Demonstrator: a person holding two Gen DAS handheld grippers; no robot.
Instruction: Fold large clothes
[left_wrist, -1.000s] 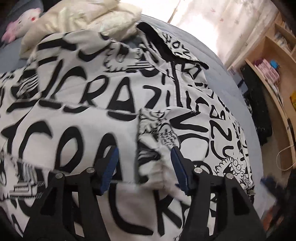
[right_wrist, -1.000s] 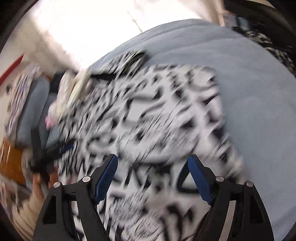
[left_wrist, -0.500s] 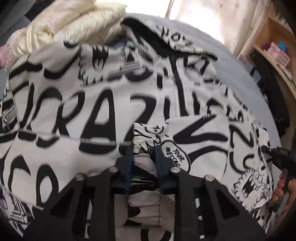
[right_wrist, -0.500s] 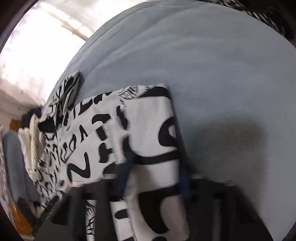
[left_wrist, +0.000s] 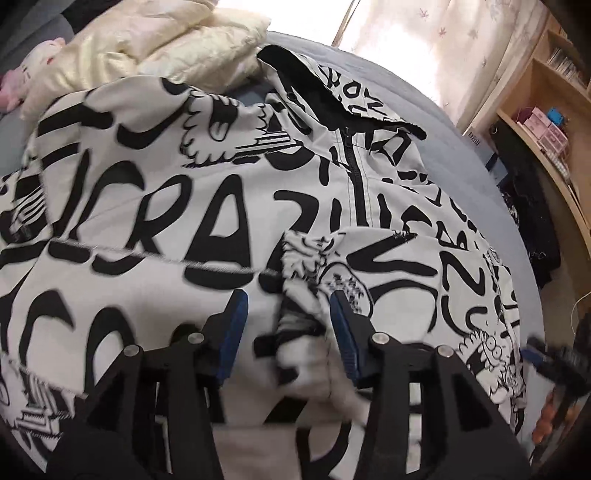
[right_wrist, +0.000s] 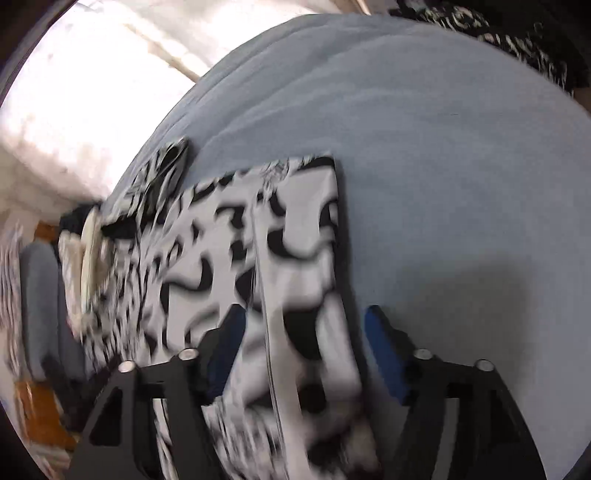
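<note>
A large white jacket with black graffiti lettering (left_wrist: 155, 236) lies spread on the grey-blue bed (left_wrist: 436, 122), zip and collar toward the far side. Its sleeve is folded across the body, and the gathered sleeve cuff (left_wrist: 303, 266) lies between the jaws of my left gripper (left_wrist: 286, 321), which is open with the jaws apart. In the right wrist view the jacket's folded right edge (right_wrist: 295, 251) lies between the open jaws of my right gripper (right_wrist: 303, 332), low over the cloth. My right gripper also shows, blurred, at the jacket's lower right corner in the left wrist view (left_wrist: 554, 362).
A cream quilted cover (left_wrist: 147, 44) and a pink soft toy (left_wrist: 14, 77) lie beyond the jacket at the bed's far left. A wooden shelf unit (left_wrist: 546, 122) with dark clothes hanging stands to the right. Bare grey-blue bed (right_wrist: 443, 166) stretches right of the jacket.
My left gripper was shut on the sleeve cuff half a second ago and has opened, leaving the cuff lying on the jacket. My right gripper has also opened over the jacket's right edge.
</note>
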